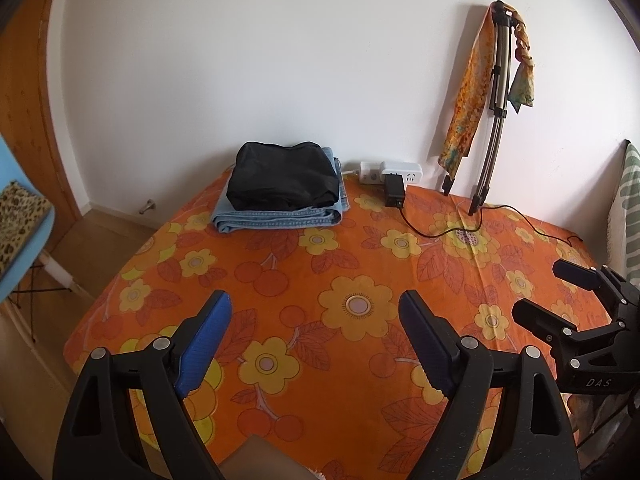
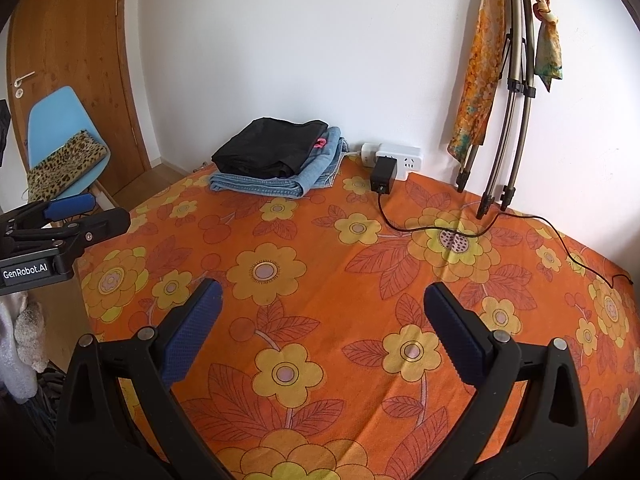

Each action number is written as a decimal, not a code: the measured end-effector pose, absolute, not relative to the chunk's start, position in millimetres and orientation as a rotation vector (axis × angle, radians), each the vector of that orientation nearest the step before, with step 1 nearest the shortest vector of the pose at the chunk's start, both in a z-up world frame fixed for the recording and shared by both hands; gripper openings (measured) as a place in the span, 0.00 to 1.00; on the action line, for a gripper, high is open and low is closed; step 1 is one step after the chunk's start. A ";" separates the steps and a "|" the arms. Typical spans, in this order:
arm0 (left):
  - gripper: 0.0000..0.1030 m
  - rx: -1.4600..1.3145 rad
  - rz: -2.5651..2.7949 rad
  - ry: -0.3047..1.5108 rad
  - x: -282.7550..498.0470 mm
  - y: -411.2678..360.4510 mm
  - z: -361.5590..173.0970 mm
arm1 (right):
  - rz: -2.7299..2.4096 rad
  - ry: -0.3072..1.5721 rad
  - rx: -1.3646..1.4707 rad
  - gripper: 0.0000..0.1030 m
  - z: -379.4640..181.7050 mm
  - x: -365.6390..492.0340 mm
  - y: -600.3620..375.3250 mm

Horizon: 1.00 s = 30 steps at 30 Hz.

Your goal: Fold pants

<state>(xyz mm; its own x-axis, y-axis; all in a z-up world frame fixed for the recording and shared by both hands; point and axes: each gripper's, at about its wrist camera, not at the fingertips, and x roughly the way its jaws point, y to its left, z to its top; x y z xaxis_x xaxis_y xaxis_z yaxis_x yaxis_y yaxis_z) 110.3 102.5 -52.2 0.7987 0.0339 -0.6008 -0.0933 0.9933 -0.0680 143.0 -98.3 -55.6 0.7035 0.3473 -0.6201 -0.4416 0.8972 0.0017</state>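
Note:
Folded black pants [image 1: 282, 176] lie on top of folded blue jeans [image 1: 276, 214] at the far left of the table, against the wall; both also show in the right wrist view, black pants [image 2: 268, 148] over jeans [image 2: 272, 184]. My left gripper [image 1: 316, 312] is open and empty, held above the near part of the orange flowered cloth [image 1: 360, 264]. My right gripper [image 2: 322, 300] is open and empty, also above the cloth [image 2: 320, 248]. Each gripper shows in the other's view: the right [image 1: 548, 288] at the right edge, the left [image 2: 96, 208] at the left edge.
A white power strip [image 2: 394, 156] with a black adapter [image 2: 383, 176] and a cable [image 2: 520, 220] lies by the wall. A folded tripod [image 2: 508, 92] with scarves leans at the back right. A blue chair [image 2: 64, 136] stands left of the table by a wooden door.

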 end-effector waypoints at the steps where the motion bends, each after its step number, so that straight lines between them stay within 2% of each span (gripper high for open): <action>1: 0.83 -0.096 0.069 0.641 110.2 102.4 -52.1 | 0.441 0.660 -0.150 0.99 -56.3 143.7 -98.2; 30: 0.83 -0.082 0.084 0.642 112.3 103.8 -56.6 | 0.439 0.670 -0.156 0.99 -59.1 139.4 -97.9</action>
<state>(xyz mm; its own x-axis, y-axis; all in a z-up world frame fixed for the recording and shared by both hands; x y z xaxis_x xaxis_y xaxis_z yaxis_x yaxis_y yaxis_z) 112.3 103.8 -56.6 0.7979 0.0525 -0.6005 -0.1033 0.9934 -0.0504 139.4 -97.9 -59.1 0.6968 0.3427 -0.6301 -0.4413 0.8974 0.0001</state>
